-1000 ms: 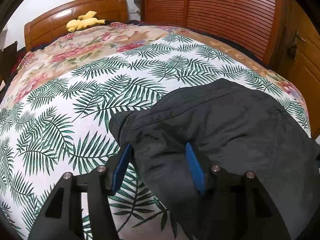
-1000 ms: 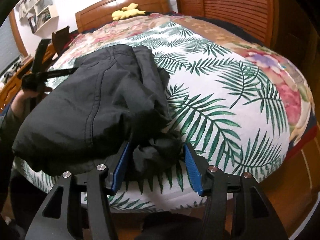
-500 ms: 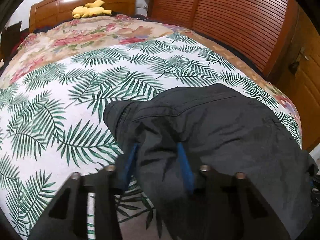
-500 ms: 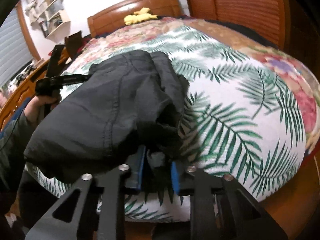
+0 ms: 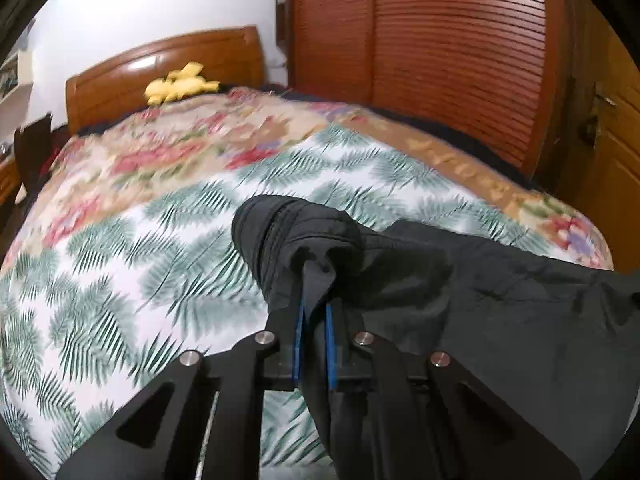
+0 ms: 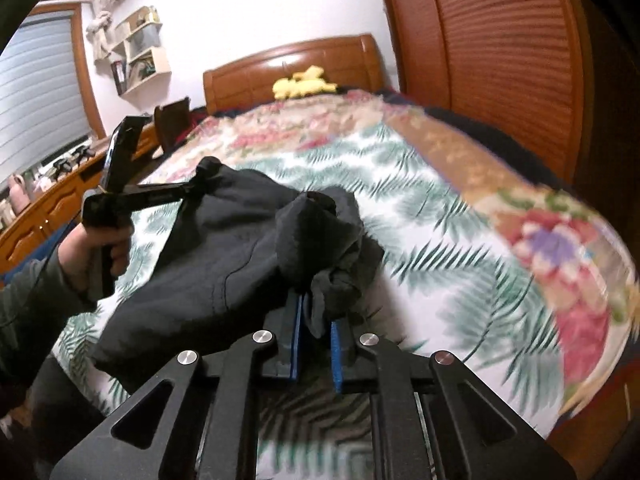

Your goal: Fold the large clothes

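Now both grippers clench the black garment [image 5: 460, 280]: left gripper [image 5: 314, 312] on one bunched corner, right gripper [image 6: 316, 320] on another, jaws just closed.

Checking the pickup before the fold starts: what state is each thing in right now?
Left gripper: shut on the black garment, jaws having just closed.
Right gripper: shut on the same garment, jaws having just closed.
Black garment: bunched, pinched at two spots, partly lifted off the bed.
Leaf-print cover: spread flat on the bed.
Yellow plush toy: lying by the headboard.
Slatted wardrobe doors: closed.
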A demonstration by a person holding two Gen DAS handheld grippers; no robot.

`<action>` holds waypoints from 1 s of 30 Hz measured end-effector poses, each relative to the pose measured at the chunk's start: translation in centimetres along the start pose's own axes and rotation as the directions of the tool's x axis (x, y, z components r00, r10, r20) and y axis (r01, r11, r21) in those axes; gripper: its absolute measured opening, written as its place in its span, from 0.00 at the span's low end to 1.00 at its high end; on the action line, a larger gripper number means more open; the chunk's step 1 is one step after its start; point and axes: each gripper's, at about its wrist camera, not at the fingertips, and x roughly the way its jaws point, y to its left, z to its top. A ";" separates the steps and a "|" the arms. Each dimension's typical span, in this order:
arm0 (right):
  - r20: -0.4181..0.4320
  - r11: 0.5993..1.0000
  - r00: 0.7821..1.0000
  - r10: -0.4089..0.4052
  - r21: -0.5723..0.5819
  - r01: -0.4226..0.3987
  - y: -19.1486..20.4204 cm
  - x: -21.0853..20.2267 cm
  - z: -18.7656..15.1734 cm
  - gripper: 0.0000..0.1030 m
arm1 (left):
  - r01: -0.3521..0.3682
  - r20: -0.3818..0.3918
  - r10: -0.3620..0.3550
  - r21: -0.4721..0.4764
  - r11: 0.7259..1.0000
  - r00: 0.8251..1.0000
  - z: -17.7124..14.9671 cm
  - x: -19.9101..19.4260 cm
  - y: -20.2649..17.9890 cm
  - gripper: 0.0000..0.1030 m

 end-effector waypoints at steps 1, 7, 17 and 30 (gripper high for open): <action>0.012 1.000 1.000 -0.012 -0.015 0.012 -0.7 -0.2 0.6 0.08 | 0.007 0.009 -0.007 0.015 1.000 1.000 0.9 0.3 -1.4 0.04; 0.079 0.991 0.988 -0.132 -0.025 0.134 -7.1 -1.8 3.5 0.08 | 0.087 0.033 -0.090 0.073 0.994 0.995 6.5 3.9 -10.9 0.04; 0.140 0.901 0.890 -0.434 0.069 0.429 -19.6 -9.5 5.1 0.07 | 0.271 0.057 -0.291 0.228 0.935 0.955 12.4 6.4 -27.2 0.04; 0.059 0.784 0.783 -0.619 0.112 0.611 -21.0 -10.7 0.5 0.31 | 0.127 0.068 -0.155 0.309 0.942 0.986 9.1 3.8 -25.0 0.22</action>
